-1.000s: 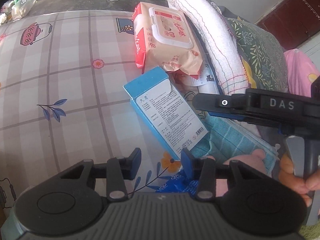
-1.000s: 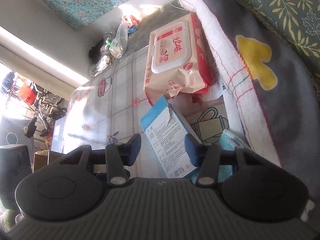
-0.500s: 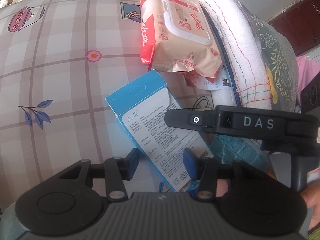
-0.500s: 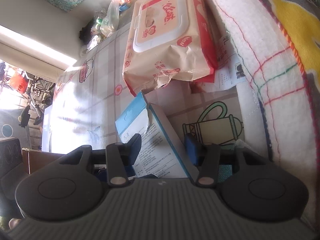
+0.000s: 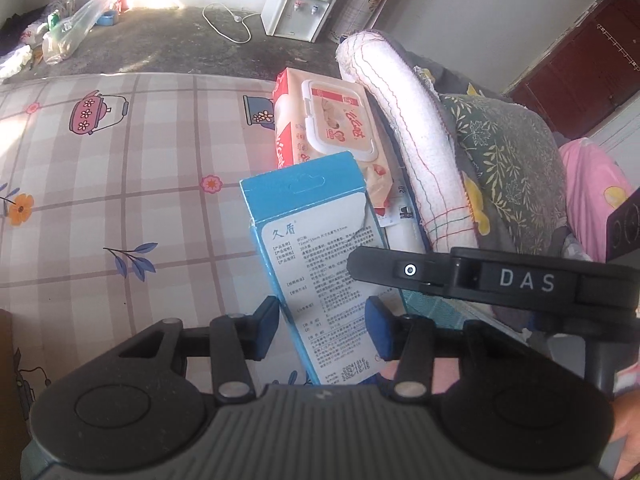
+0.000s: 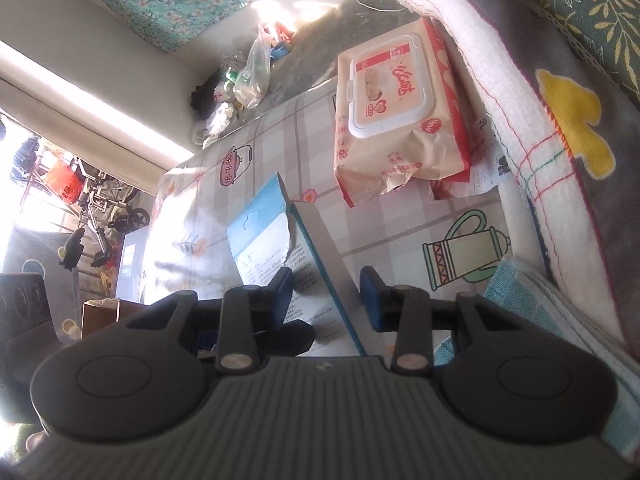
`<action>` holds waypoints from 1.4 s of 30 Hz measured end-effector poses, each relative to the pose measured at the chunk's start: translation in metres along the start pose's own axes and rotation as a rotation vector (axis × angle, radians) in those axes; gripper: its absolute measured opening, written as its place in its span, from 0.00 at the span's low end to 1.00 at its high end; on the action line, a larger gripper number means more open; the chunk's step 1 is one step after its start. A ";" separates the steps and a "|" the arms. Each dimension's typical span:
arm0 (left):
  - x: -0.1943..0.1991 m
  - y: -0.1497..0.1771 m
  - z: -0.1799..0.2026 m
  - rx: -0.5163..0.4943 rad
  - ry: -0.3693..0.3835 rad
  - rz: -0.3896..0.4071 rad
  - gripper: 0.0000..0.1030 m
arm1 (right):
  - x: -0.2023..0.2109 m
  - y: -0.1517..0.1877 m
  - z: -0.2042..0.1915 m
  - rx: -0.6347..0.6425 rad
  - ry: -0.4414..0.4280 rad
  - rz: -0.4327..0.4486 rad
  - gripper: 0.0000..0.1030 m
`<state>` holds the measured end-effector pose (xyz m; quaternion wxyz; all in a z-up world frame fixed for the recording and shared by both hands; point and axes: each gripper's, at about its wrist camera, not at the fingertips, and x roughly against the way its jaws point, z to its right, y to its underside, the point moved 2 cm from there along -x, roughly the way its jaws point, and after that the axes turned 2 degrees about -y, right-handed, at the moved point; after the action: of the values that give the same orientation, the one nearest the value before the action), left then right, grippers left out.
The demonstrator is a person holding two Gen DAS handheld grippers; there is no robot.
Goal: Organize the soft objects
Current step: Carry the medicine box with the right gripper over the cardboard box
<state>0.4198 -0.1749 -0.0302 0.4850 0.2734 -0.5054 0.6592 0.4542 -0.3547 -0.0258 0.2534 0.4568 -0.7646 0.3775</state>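
- Checked cloth (image 5: 120,208) fills the frame's left; floor, water dispenser (image 5: 300,8) along the top.
- Blue box (image 5: 316,264) sits centre, between my left gripper (image 5: 322,326) pads, apparently clamped.
- My right gripper (image 6: 326,298) is closing around it.

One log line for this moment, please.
left gripper: gripping blue-and-white cardboard box | right gripper: jaws closing, box between them

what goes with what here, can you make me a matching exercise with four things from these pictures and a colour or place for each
Things:
1. box
2. wipes pack
3. water dispenser
4. towel

Descriptions:
a. white, on the floor by the wall
b. light blue, folded, beside the rolled blanket
c. blue and white, between the left gripper's fingers
d. peach and red, white flip lid

Pairs: 1-c, 2-d, 3-a, 4-b
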 end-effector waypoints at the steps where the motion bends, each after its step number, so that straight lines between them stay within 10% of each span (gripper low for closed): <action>1: 0.010 0.003 0.002 -0.002 0.000 0.015 0.46 | 0.008 0.003 -0.007 0.003 -0.007 0.007 0.35; 16: 0.174 0.061 -0.055 0.040 -0.022 0.190 0.46 | 0.078 0.085 -0.151 0.105 -0.146 0.049 0.35; 29: 0.231 0.109 -0.248 0.257 -0.169 0.176 0.46 | -0.070 0.161 -0.305 0.090 -0.263 -0.207 0.37; 42: 0.178 0.103 -0.338 0.315 -0.139 0.105 0.47 | -0.162 0.171 -0.342 0.169 -0.075 -0.189 0.46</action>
<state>0.3020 0.2027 -0.0346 0.3648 0.3643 -0.4417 0.7343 0.3905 0.0548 -0.0030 0.2198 0.5602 -0.6925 0.3977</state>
